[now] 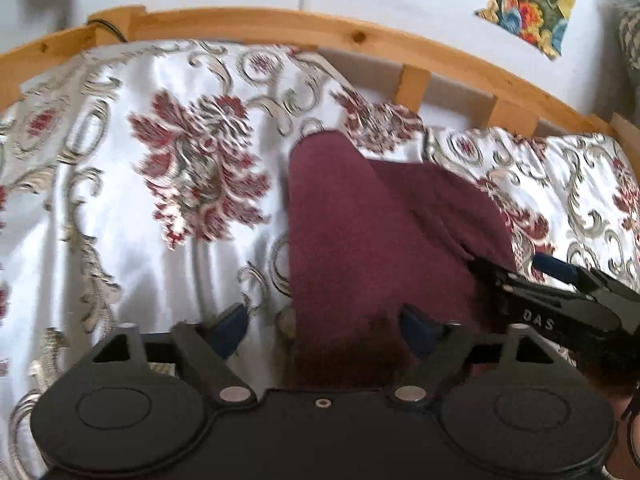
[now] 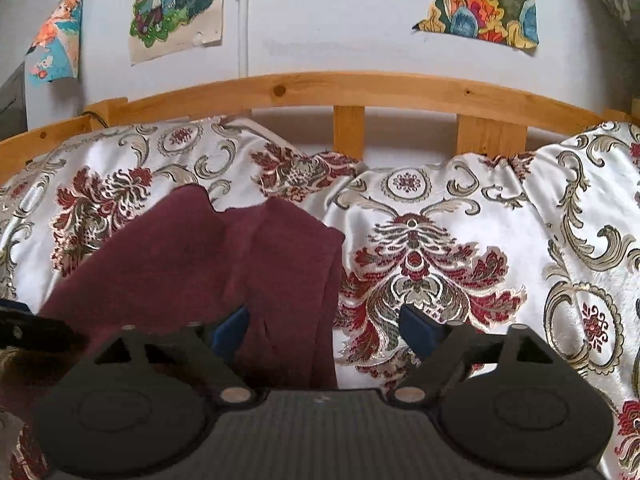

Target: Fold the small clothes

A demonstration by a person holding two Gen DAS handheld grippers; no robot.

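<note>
Maroon cloth (image 1: 360, 240) lay on the patterned bedspread (image 1: 120, 208), toward the rail-side edge of the bed, with one narrow end reaching up close to the wooden rail (image 1: 304, 26). Your left gripper (image 1: 322, 320) hung over the near end of that cloth with its two blue-tipped fingers spread wide, one over the bedspread and one over the cloth, holding nothing. Your right gripper (image 2: 322, 322) was spread just as wide, its left finger over the maroon cloth (image 2: 248, 256) and its right finger over the bedspread (image 2: 460, 240), also holding nothing. From the left wrist view you could see the right gripper (image 1: 532, 268) coming in from the right edge, its fingers lying at the cloth's right side. In the right wrist view the cloth showed two lobes at its far end, with a fold line running down its length between them. Behind the wooden rail (image 2: 320, 84) stood a pale wall (image 2: 340, 20) with coloured drawings (image 2: 176, 8) pinned to it.
</note>
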